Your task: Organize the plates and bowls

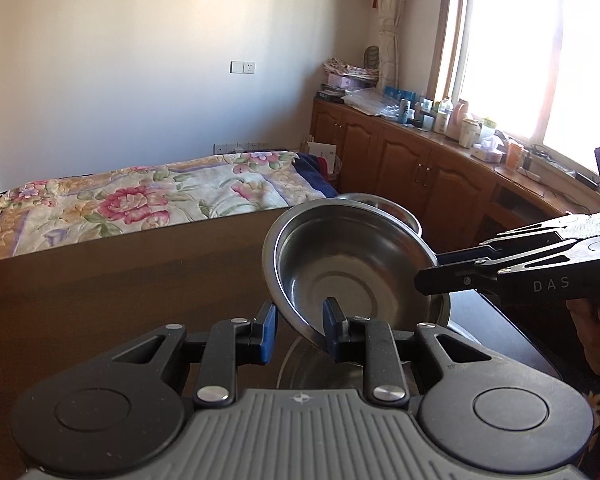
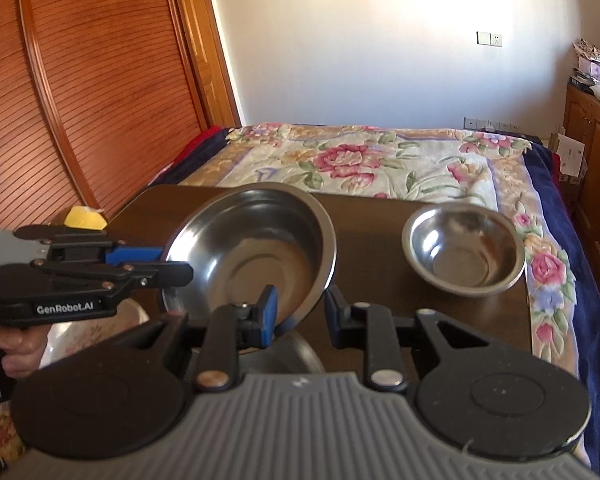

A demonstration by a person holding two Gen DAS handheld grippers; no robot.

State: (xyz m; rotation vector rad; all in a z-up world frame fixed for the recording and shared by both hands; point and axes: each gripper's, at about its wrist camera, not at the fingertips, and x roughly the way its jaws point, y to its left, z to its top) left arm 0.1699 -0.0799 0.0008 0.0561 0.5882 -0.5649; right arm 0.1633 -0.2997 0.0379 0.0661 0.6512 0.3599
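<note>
We hold the tilted steel plate point(image 2: 252, 248) with both grippers, left gripper point(image 2: 168, 266) and right gripper point(image 2: 300, 308) clenched on its rim; the small bowl point(image 2: 464, 248) sits right of it near the desk point(image 2: 372, 216) edge.

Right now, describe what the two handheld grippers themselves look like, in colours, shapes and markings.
Both are black linkage grippers with silver rivets, round black discs and a ribbed grey body. The left gripper has blue finger pads and reads "GenRobot.AI" in white on its side in the right wrist view. The right gripper shows "DAS" in the left wrist view. Bare hands hold them; no cables visible.
</note>
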